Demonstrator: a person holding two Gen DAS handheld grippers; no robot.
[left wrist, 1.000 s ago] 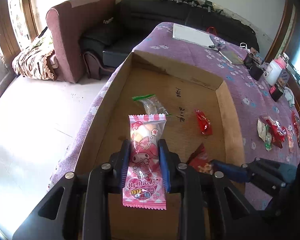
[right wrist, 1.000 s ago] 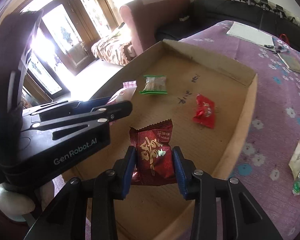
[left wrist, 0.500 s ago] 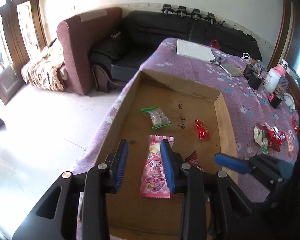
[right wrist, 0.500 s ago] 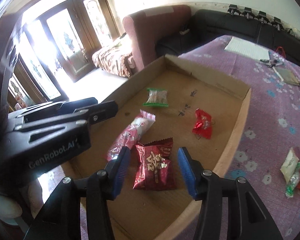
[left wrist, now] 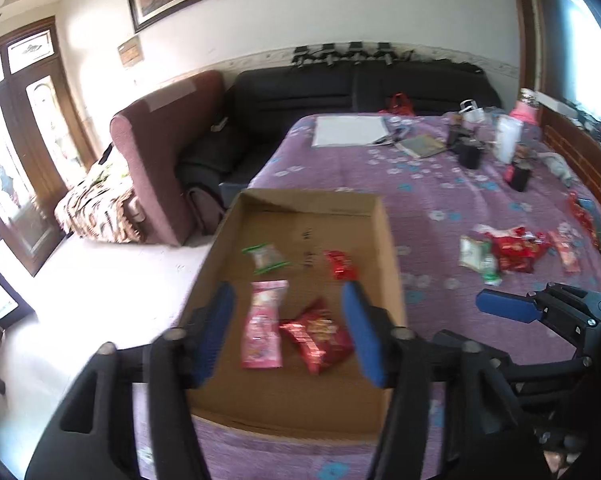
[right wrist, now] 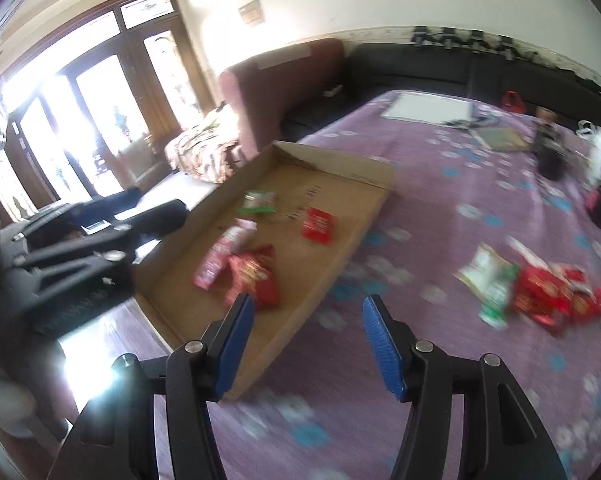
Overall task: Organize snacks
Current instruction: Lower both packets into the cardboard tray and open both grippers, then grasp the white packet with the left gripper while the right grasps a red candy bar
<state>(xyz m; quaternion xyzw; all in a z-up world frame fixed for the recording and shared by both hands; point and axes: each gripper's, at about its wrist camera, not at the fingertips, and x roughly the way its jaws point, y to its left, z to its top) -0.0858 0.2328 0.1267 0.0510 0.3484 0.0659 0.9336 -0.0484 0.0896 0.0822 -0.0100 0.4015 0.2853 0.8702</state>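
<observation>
Snacks lie in the cardboard box (left wrist: 392, 264). Above its near end, the left gripper (left wrist: 288, 332) is wide open, holding nothing. To the right, the right gripper (right wrist: 308, 340) is wide open and empty too.

Black sofa (left wrist: 360, 88) and maroon armchair (left wrist: 160, 140) against white wall; sunlit glazed doors (right wrist: 80, 120) at left

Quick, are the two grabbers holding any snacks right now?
Left gripper: open, holding nothing.
Right gripper: open, holding nothing.
</observation>
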